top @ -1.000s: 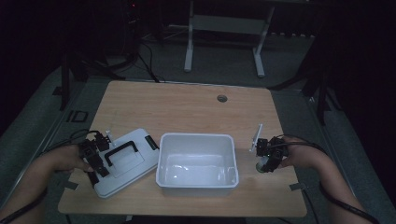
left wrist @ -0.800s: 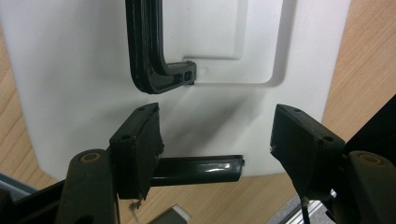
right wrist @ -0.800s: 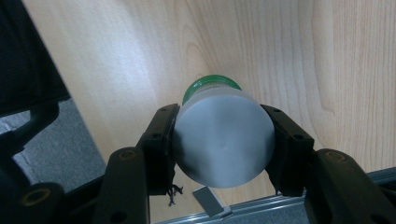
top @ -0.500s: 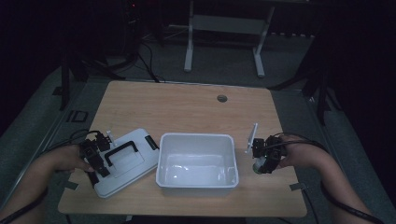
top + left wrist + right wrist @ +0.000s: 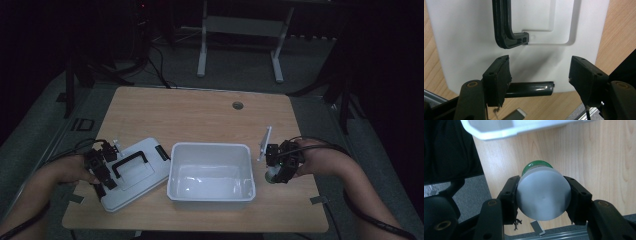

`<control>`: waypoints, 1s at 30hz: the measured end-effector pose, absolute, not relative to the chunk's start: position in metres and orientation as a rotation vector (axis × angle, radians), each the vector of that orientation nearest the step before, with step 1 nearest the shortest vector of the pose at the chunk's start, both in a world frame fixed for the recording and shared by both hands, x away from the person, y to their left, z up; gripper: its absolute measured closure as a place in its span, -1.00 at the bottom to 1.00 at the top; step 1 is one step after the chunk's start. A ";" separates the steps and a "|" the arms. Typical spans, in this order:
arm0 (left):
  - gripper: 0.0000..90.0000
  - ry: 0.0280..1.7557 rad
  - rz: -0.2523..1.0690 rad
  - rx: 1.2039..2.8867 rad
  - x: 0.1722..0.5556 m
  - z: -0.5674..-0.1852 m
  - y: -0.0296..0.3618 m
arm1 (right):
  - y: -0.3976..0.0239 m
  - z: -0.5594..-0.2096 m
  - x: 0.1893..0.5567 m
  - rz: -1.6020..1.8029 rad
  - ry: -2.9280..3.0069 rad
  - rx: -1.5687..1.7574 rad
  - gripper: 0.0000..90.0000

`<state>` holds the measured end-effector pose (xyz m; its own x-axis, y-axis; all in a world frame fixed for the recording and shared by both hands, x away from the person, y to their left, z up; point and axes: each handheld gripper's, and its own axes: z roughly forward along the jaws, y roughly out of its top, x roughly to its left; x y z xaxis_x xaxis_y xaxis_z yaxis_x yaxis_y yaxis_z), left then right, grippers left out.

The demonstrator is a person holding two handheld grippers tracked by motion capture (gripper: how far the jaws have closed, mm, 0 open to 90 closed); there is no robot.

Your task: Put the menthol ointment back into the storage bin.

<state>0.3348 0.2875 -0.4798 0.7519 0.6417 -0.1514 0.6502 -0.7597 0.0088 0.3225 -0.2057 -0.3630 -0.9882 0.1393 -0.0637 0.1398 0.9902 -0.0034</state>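
Just right of the empty white plastic bin [image 5: 210,172], the right gripper [image 5: 276,164] clamps a white green-capped bottle [image 5: 543,192] — its axis lies along the jaws; the left gripper [image 5: 539,75] gapes, empty, over the white lid [image 5: 131,172].

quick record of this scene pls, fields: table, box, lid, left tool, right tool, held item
table: wooden top
box: white open bin, centre, looks empty
lid: white lid with black handle, flat on the table left of the bin
left tool: left tool open above the lid's edge, holding nothing
right tool: right tool shut on the jar, right of the bin
held item: jar, pale round end toward the camera, green band behind
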 end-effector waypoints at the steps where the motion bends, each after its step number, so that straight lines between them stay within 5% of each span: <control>1: -0.26 1.063 -0.213 2.884 0.335 -0.480 0.287 | -0.204 -0.360 0.322 -0.006 3.069 0.207 0.11; 30: -0.26 1.057 -0.208 2.893 0.332 -0.480 0.287 | -0.140 -0.336 0.315 0.099 3.069 0.052 0.11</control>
